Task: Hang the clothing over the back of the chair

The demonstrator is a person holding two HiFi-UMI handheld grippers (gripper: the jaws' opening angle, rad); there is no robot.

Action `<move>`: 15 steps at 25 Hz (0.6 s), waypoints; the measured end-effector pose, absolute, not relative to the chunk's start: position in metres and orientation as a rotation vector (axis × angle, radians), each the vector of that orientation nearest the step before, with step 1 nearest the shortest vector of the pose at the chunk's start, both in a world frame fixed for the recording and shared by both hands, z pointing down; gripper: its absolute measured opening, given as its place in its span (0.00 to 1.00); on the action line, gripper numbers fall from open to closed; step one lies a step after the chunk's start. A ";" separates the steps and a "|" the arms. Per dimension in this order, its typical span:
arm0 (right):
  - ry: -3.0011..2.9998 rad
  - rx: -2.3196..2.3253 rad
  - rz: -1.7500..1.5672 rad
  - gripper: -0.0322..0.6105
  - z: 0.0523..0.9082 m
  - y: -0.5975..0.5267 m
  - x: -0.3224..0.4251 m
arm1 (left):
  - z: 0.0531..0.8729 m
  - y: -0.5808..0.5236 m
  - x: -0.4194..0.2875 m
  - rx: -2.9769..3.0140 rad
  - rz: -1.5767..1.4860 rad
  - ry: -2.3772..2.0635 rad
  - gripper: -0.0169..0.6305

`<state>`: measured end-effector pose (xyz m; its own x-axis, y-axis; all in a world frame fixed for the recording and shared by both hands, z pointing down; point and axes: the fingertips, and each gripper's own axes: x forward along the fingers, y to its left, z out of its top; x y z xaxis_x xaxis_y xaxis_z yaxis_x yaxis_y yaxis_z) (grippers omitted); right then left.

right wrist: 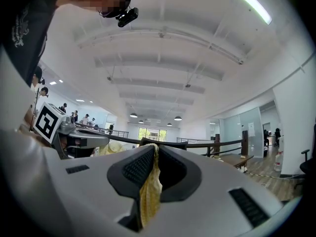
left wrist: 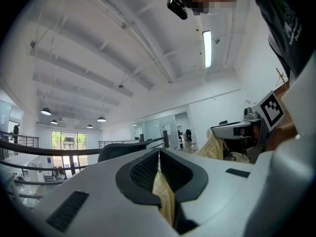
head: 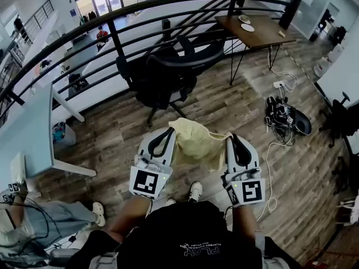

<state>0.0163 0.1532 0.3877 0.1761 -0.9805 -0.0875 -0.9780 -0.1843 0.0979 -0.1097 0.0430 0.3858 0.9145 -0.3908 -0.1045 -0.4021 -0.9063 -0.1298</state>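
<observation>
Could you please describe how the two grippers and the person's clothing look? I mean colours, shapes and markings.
The left gripper and the right gripper both have smooth white shells with rounded black surrounds and black, finely ribbed pads. Each carries a cube with black-and-white square markers. The person wears a black shirt with small white print.

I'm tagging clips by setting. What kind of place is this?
Probably an open-plan office mezzanine: black office chair, wooden desk, and a black railing overlooking a lower floor.
</observation>
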 end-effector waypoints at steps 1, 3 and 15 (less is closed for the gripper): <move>-2.002 2.389 -0.209 0.11 0.386 0.149 0.022 | 0.384 0.040 -0.104 -2.921 0.117 0.615 0.05; -2.021 2.377 -0.217 0.11 0.383 0.143 0.034 | 0.379 0.036 -0.093 -2.911 0.124 0.631 0.05; -2.139 2.269 -0.304 0.11 0.374 0.104 0.101 | 0.377 0.011 -0.040 -2.895 0.113 0.776 0.05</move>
<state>0.1005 0.1045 0.3738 0.0486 -0.9897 -0.1347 -0.9880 -0.0675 0.1389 -0.0399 0.0113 0.3773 0.8640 -0.4915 -0.1092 -0.5022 -0.8568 -0.1172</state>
